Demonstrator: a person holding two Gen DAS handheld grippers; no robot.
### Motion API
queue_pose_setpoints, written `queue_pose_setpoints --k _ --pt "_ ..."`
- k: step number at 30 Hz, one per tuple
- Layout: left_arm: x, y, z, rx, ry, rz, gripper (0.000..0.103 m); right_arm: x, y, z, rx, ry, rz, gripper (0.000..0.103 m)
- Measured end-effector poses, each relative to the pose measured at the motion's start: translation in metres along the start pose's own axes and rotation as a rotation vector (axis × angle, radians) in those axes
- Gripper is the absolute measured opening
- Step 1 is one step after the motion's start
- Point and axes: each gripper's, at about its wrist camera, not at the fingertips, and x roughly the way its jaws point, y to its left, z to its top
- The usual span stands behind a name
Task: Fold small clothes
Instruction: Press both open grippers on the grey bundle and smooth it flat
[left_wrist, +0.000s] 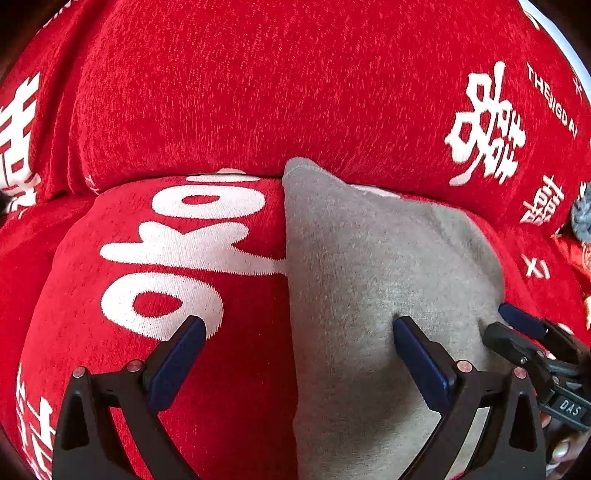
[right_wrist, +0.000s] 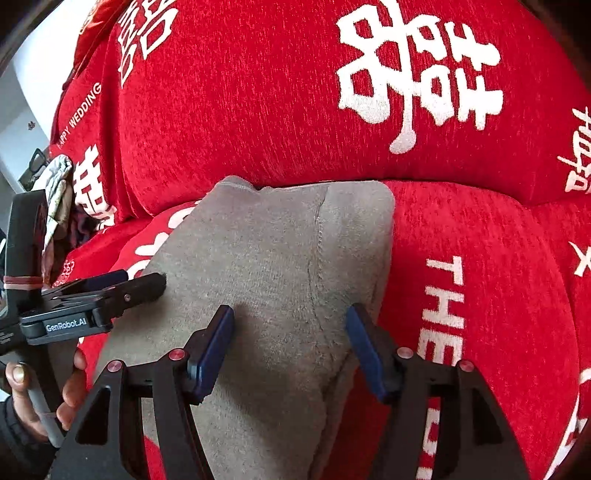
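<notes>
I have the grey garment lying flat on the red sofa seat, both the left gripper and right gripper spread wide over it, holding nothing, so next I should pinch an edge to fold.

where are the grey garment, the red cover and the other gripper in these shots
grey garment (right_wrist: 280, 258): right wrist view, middle of the cloth.
red cover (left_wrist: 258, 92): left wrist view, plain back cushion.
left gripper (right_wrist: 147, 282): right wrist view, black fingertips over the garment's left edge.
</notes>
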Motion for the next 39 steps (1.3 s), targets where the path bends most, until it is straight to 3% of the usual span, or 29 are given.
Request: queue_pose_setpoints --k 2,5,9,13,19,23,26,32,39 --pt "-0.003 0.001 0.009 -0.017 -0.014 -0.014 0.103 -0.010 0.002 0.006 0.015 -0.035 0.023 0.067" --pt "0.012 -0.005 0.022 0.016 0.026 0.047 0.103 -0.009 0.006 0.018 0.001 -0.038 0.022 0.067" --pt "0.043 -0.008 0.043 0.036 0.141 0.032 0.103 0.026 0.000 0.043 0.011 0.045 -0.025 0.067" --pt "0.062 -0.013 0.053 0.075 0.200 0.033 0.103 0.053 -0.016 0.061 0.059 0.118 -0.025 0.067" --pt "0.070 -0.017 0.042 0.105 0.133 0.008 0.103 0.072 -0.026 0.057 0.052 0.114 -0.064 0.071" --pt "0.069 -0.011 0.043 0.076 0.138 -0.022 0.103 0.073 -0.022 0.060 0.028 0.122 -0.084 0.072" --pt "0.047 -0.009 0.043 0.083 0.090 -0.006 0.103 0.061 -0.011 0.063 -0.002 0.120 -0.133 0.072" --pt "0.011 -0.015 0.025 0.159 0.013 0.008 0.103 0.028 0.030 0.046 -0.127 0.066 -0.151 0.072" --pt "0.002 -0.002 0.007 0.164 0.005 -0.001 0.103 0.028 0.038 0.016 -0.173 0.082 -0.166 0.072"
